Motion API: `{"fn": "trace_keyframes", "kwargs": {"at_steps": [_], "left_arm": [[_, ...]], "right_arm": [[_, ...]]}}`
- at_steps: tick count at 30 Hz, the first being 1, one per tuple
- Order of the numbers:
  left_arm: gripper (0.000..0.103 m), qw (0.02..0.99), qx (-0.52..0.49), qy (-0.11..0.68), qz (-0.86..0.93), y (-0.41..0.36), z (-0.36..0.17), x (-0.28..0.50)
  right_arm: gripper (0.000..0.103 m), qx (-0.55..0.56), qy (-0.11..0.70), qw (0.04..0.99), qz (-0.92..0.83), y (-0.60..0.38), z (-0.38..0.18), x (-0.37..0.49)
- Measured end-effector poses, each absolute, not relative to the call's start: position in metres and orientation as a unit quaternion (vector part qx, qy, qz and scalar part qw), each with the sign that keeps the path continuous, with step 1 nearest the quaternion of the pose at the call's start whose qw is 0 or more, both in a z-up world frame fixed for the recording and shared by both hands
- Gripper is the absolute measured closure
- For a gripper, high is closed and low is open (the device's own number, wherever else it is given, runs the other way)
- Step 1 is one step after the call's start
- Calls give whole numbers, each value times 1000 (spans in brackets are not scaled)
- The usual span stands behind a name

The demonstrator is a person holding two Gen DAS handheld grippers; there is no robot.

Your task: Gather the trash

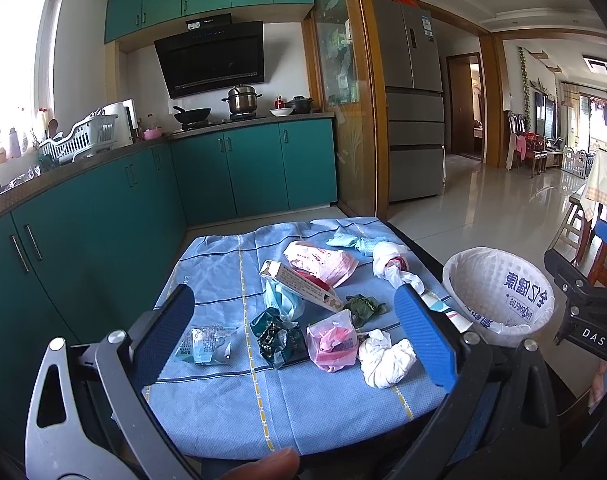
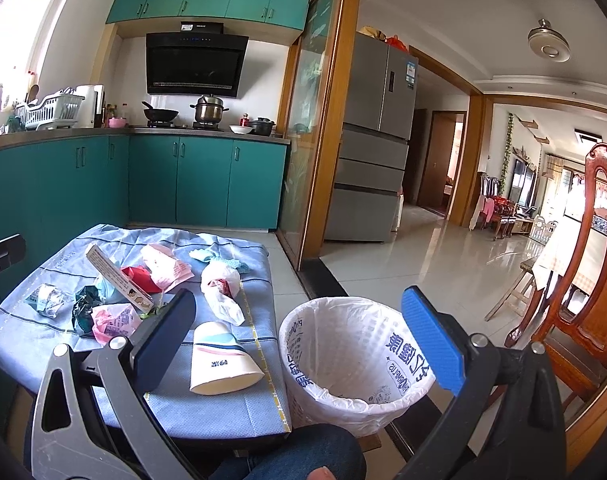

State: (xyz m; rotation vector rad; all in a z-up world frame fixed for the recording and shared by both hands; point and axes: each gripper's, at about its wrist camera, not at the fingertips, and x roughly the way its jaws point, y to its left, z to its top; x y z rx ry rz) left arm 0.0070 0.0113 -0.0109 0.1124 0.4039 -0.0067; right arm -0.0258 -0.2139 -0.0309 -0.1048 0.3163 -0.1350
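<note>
Several pieces of trash lie on a low table with a blue cloth point(image 1: 223, 408): a white crumpled tissue point(image 1: 385, 360), a pink plastic bag point(image 1: 333, 346), a dark green wrapper point(image 1: 281, 338), a clear packet point(image 1: 205, 346), a long carton point(image 1: 303, 286) and a paper cup point(image 2: 219, 360). A white-lined trash bin point(image 2: 355, 364) stands right of the table; it also shows in the left wrist view point(image 1: 499, 292). My left gripper point(image 1: 295, 340) is open above the trash, empty. My right gripper point(image 2: 303, 344) is open, empty, over the table's right edge and the bin.
Teal kitchen cabinets point(image 1: 103, 220) run along the left and back. A grey fridge point(image 2: 371, 140) and a glass sliding door point(image 2: 307, 120) stand behind. A wooden chair point(image 2: 583, 280) is at the right. The person's knee point(image 2: 303, 452) is in front of the bin.
</note>
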Motion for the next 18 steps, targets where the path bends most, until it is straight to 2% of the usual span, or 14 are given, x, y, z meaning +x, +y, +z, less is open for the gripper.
{"fn": "trace_keyframes", "kwargs": {"at_steps": [18], "left_arm": [[3, 977, 57, 203, -3, 9, -11, 7]], "right_arm": [[2, -48, 158, 984, -66, -214, -32, -24]]}}
